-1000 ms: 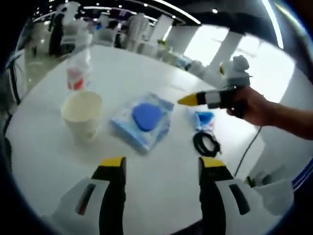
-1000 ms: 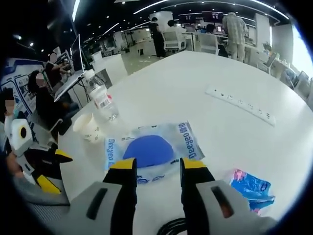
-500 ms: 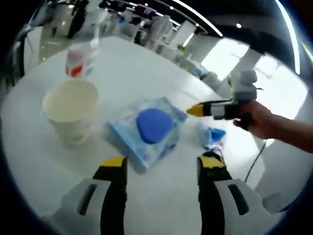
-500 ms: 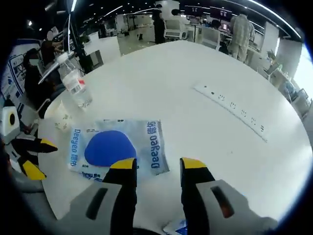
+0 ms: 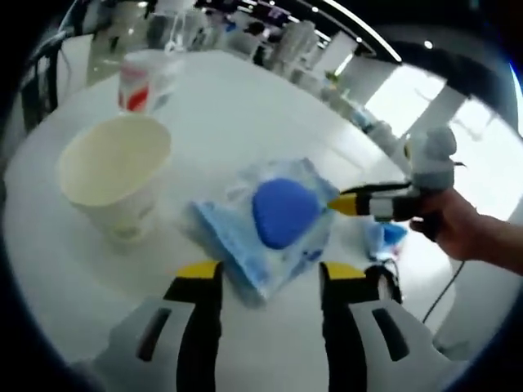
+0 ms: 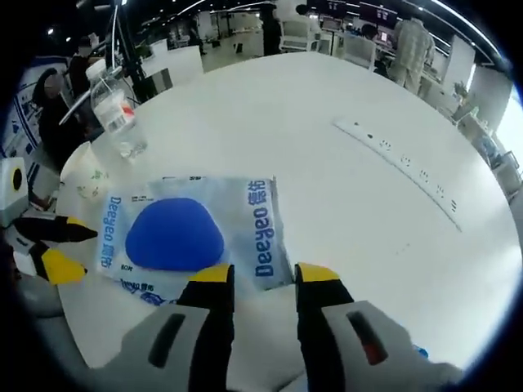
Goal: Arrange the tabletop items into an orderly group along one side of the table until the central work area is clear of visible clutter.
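A soft pack of wet wipes with a blue oval lid lies mid-table, just beyond my left gripper, which is open and holds nothing. A cream paper cup stands upright to the pack's left, with a clear water bottle behind it. My right gripper reaches in from the right, its yellow tip at the pack's edge. In the right gripper view the wipes pack lies right ahead of my right gripper, which is open and empty. The left gripper shows at the left edge.
A blue wrapper and a coiled black cable lie right of the pack. A white power strip lies across the far side of the round white table. The bottle and the cup stand near the left rim. People and desks fill the background.
Both grippers have closed in on the wipes pack, which now looks larger in both views. The right gripper's tip has come up to the pack's edge. Nothing has been gripped.
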{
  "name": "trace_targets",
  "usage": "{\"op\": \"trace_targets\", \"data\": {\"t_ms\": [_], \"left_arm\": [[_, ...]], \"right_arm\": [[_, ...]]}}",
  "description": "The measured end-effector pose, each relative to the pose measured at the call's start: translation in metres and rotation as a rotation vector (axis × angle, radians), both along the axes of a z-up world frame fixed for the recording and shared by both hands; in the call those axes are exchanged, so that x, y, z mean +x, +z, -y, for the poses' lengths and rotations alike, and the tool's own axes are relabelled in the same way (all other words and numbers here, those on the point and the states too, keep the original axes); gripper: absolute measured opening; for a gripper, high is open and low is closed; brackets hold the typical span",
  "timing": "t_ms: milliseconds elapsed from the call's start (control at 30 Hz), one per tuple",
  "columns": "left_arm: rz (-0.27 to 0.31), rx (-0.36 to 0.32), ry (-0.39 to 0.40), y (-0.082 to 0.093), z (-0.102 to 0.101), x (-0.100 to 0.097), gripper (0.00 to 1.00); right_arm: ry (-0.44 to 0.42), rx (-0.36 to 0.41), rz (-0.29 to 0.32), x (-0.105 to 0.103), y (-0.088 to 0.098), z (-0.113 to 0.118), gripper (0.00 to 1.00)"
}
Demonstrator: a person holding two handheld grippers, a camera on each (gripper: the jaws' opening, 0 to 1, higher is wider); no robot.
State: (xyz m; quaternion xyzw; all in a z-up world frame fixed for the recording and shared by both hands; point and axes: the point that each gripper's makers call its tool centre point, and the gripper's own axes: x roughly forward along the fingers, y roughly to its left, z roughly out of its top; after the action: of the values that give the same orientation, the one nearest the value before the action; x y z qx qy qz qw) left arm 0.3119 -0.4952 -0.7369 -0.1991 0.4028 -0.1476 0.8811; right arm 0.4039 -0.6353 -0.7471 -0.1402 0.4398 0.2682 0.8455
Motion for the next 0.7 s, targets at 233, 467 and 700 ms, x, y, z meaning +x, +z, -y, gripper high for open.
{"op": "trace_targets", "data": {"t_ms": [233, 467, 700], "left_arm": [[-0.044, 0.019, 0.007, -0.009, 0.003, 0.001, 0.39], [-0.114, 0.049, 0.044, -0.023, -0.006, -0.006, 0.28], [-0.127, 0.063, 0.057, -0.028, -0.012, -0.005, 0.14]], "right_arm": [[-0.029, 0.021, 0.010, 0.004, 0.001, 0.004, 0.20], [-0.047, 0.066, -0.017, 0.000, -0.002, 0.008, 0.12], [-0.038, 0.080, -0.010, -0.001, -0.001, 0.006, 0.06]]}}
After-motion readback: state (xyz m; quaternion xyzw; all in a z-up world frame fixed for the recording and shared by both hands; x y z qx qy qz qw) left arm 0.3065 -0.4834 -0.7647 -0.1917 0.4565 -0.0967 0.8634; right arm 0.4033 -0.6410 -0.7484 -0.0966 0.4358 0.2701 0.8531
